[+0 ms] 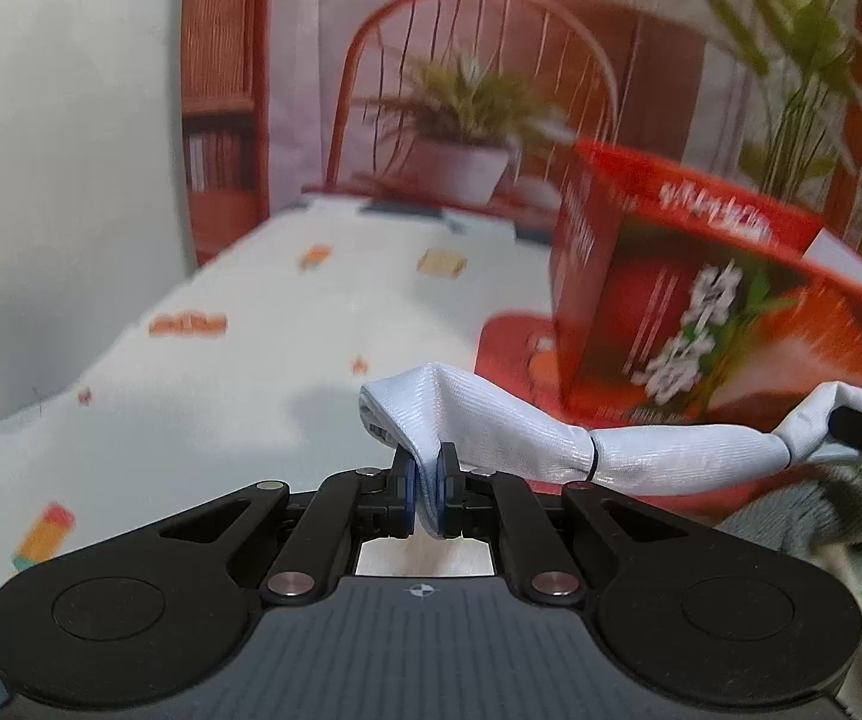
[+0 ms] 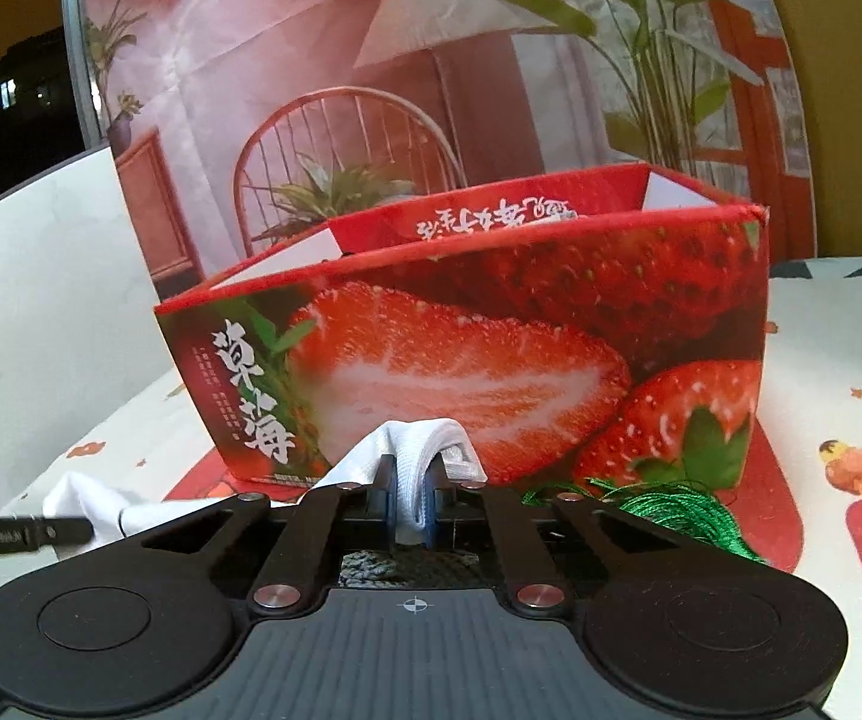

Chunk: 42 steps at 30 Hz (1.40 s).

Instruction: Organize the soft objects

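Observation:
A white sock [image 1: 641,450] hangs stretched between my two grippers, just above the table. My left gripper [image 1: 425,498] is shut on one end of it, the cloth bunched over the blue pads. At the right edge of the left wrist view, the other gripper's black finger pinches the far end. In the right wrist view my right gripper [image 2: 412,504] is shut on a fold of the white sock [image 2: 425,450]. The open red strawberry box [image 2: 491,336] stands right behind it on a red mat [image 2: 773,510], and shows blurred in the left wrist view as the red strawberry box [image 1: 671,300].
A green tassel of thread [image 2: 671,504] and a grey knitted item [image 1: 791,516] lie by the box's near side. The tablecloth [image 1: 251,360] is white with small printed pictures. A printed backdrop of a chair and plants [image 2: 341,138] stands behind the table.

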{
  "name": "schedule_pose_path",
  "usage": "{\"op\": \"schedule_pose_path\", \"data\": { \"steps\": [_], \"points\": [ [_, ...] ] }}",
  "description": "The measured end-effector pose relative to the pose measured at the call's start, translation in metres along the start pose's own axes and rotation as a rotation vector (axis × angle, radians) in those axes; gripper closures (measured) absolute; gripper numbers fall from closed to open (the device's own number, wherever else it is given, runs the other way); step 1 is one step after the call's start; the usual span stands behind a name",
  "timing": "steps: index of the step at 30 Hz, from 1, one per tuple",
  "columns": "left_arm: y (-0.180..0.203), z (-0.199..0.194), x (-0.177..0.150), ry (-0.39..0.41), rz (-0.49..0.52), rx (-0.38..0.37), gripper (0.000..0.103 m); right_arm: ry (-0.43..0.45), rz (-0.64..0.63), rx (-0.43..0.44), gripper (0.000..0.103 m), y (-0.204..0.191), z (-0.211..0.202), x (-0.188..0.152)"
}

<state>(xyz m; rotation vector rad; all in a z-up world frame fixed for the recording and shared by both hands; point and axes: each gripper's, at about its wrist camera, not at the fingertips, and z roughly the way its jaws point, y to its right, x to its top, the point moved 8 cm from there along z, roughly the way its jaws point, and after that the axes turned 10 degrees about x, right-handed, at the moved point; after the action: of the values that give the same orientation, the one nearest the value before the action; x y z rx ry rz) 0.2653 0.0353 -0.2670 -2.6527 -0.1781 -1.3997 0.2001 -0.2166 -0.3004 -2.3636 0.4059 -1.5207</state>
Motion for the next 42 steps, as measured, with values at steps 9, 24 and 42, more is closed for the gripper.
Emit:
{"op": "schedule_pose_path", "data": {
  "steps": [9, 24, 42],
  "points": [
    [-0.004, -0.033, 0.049, 0.1, -0.047, -0.084, 0.096, 0.118, -0.044, 0.059, 0.095, -0.021, -0.03, 0.058],
    [0.067, -0.018, 0.149, 0.083, 0.087, -0.232, 0.096, 0.136, -0.246, 0.002, 0.095, -0.003, -0.021, 0.171],
    [0.174, 0.034, 0.116, -0.044, 0.509, -0.273, 0.096, -0.103, -0.334, -0.116, 0.095, 0.051, 0.017, 0.137]
  ]
}}
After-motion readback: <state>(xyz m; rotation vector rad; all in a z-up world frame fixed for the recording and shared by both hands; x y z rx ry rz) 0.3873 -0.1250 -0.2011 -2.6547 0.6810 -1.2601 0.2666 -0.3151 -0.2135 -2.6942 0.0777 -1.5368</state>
